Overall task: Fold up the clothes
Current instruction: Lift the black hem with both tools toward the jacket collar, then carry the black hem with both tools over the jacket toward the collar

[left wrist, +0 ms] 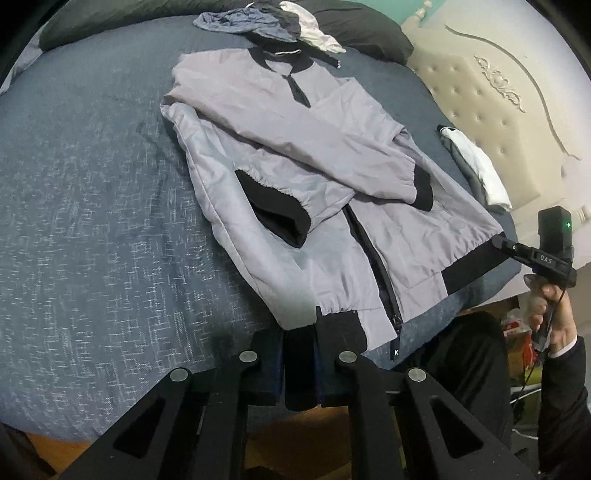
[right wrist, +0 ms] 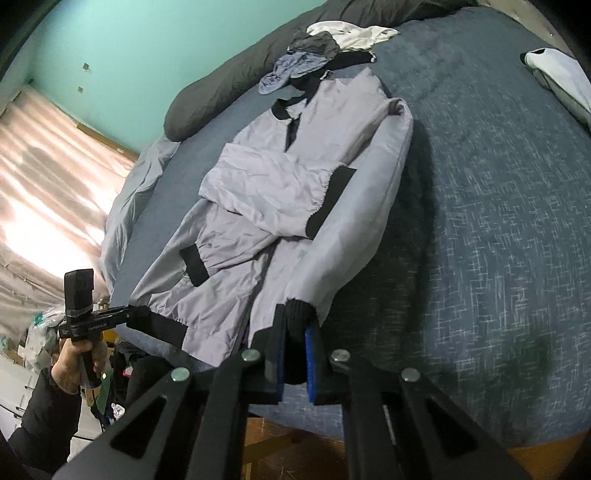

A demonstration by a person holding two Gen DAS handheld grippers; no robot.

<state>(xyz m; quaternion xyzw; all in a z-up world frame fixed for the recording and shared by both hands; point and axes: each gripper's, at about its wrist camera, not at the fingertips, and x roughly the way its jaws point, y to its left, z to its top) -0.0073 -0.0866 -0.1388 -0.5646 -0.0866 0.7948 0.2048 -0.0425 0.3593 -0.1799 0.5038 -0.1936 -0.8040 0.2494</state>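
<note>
On the bed [left wrist: 92, 192] the jacket [left wrist: 332, 177] lies flat, sleeves crossed, my left tongs [left wrist: 300, 354] and right tongs [right wrist: 291, 354] each pinching a hem [left wrist: 340, 328] corner; I'd lift both evenly, keeping it taut.

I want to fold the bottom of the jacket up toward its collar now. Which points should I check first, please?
1. Left tongs shut on the hem: ok, black fabric sits between the fingers.
2. Right tongs shut on the hem's other corner: ok.
3. Both sleeves folded across the jacket front: ok, the cuffs lie on the body.
4. Zipper closed: ok in the lower part; near the collar it is open.
5. Landing place at the collar free: not ok, a pile of clothes lies against it.
6. Fabric under the sleeves smooth: cannot tell.
</note>
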